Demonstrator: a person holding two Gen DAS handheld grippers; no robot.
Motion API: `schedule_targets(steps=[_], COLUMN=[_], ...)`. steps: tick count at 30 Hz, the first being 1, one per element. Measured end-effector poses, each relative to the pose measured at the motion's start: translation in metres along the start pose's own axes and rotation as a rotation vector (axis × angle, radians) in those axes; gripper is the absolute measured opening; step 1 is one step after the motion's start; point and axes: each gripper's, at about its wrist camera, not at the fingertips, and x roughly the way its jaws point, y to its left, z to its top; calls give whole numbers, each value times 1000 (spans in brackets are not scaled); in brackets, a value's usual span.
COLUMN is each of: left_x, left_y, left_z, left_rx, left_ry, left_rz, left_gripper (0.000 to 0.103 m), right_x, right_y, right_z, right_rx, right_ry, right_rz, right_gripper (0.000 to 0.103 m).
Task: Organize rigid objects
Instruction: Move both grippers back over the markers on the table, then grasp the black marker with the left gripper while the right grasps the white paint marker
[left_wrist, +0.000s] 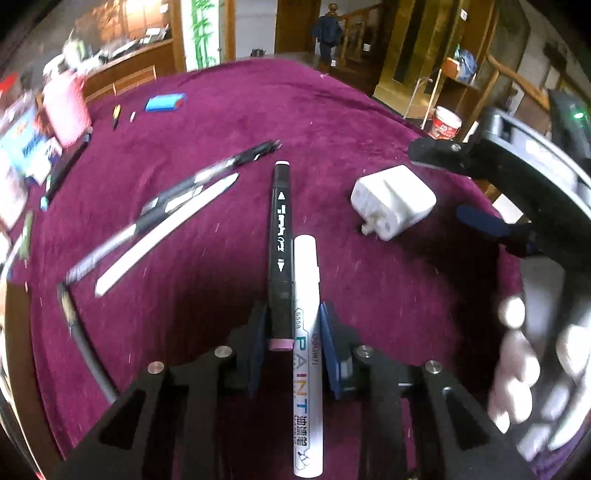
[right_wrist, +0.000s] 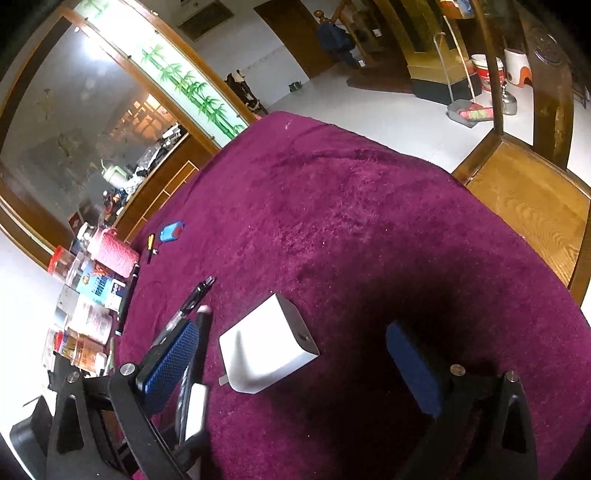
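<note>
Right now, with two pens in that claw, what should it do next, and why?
Probably lift. The left claw is closed on the black marker and white paint pen, and other pens lie loose on the purple cloth.

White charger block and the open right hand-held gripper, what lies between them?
Only bare purple cloth: in the right wrist view the charger lies between the right hand-held gripper pads, touching neither.

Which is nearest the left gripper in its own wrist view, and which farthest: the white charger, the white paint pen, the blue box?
1. White paint pen: between the left gripper's fingers.
2. White charger: ahead, to the right.
3. Blue box: far end of the cloth, left.
</note>
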Motion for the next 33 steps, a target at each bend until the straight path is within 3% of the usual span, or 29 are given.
schedule_targets(steps=[5, 6, 7, 9, 15, 17, 18, 21, 28, 33], left_x=[-28, -34, -38, -47, -39, -29, -24, -26, -12, 0], left_y=[18, 21, 22, 26, 42, 43, 46, 53, 26, 27], left_z=[-40, -47, -51, -53, -36, -34, -34, -36, -23, -6], left_rx=[-64, -77, -87, -116, -153, -130, -133, -136, 0, 0], left_ry=[21, 22, 19, -8, -35, -27, -19, -31, -6, -10], left_rz=[-39, -68, -104, -149, -77, -11, -1, -4, 138, 103], left_gripper=[28, 35, 49, 64, 65, 60, 54, 51, 52, 61], right_x=[2, 3, 3, 4, 4, 5, 5, 5, 5, 5], right_y=[-1, -1, -1, 1, 4, 5, 5, 5, 4, 3], right_z=[-1, -2, -2, -3, -4, -4, -4, -4, -5, -4], right_rx=[0, 1, -3, -14, -33, -40, -42, -42, -36, -26], right_ry=[10, 18, 16, 20, 20, 22, 22, 23, 25, 24], right_rz=[-7, -5, -8, -10, -25, -31, -33, -34, -25, -18], right_gripper=[102, 102, 102, 102, 102, 102, 102, 102, 102, 102])
